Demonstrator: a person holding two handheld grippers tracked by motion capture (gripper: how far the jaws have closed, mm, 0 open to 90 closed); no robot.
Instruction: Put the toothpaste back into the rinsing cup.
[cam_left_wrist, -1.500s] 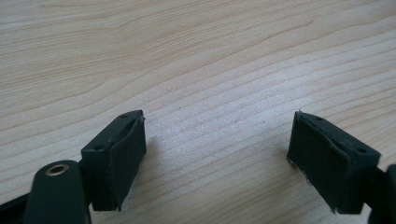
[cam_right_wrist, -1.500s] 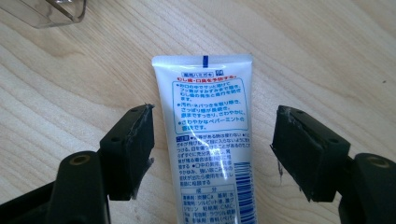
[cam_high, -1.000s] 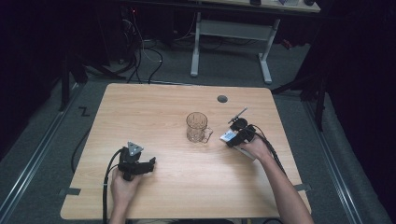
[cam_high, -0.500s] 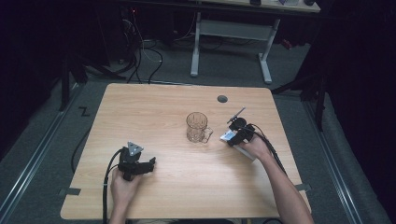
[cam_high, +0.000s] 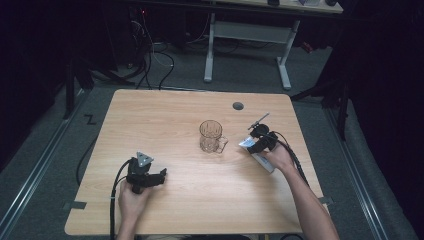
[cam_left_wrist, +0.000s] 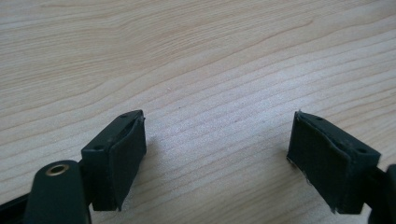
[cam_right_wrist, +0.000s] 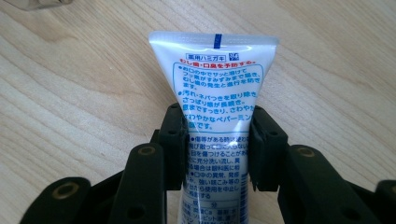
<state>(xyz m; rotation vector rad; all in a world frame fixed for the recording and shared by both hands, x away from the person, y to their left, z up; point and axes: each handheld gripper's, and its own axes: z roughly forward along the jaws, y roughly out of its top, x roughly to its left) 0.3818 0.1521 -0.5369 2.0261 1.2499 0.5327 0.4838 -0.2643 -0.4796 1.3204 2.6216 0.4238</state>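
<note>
1. Jaws of the right gripper (cam_right_wrist: 217, 144) press on both sides of a white toothpaste tube (cam_right_wrist: 215, 88), whose flat crimped end points away from the camera (blue and red print covers the face turned up).
2. Seen from the high view, the right gripper (cam_high: 256, 140) sits at the right side of the wooden table (cam_high: 165, 110), the tube (cam_high: 246, 143) poking out of it toward the left, with the right hand (cam_high: 278, 157) behind it.
3. Jaws of the left gripper (cam_left_wrist: 217, 156) stand wide apart, with bare wood between them.
4. From above, the left gripper (cam_high: 161, 175) rests on the near left part of the table, held by the left hand (cam_high: 134, 196).
5. Glass mug (cam_high: 211, 136) stands upright near the table's middle, just left of the tube and apart from it, handle turned toward the right gripper.
6. Round dark hole (cam_high: 238, 106) marks the far right of the tabletop.
</note>
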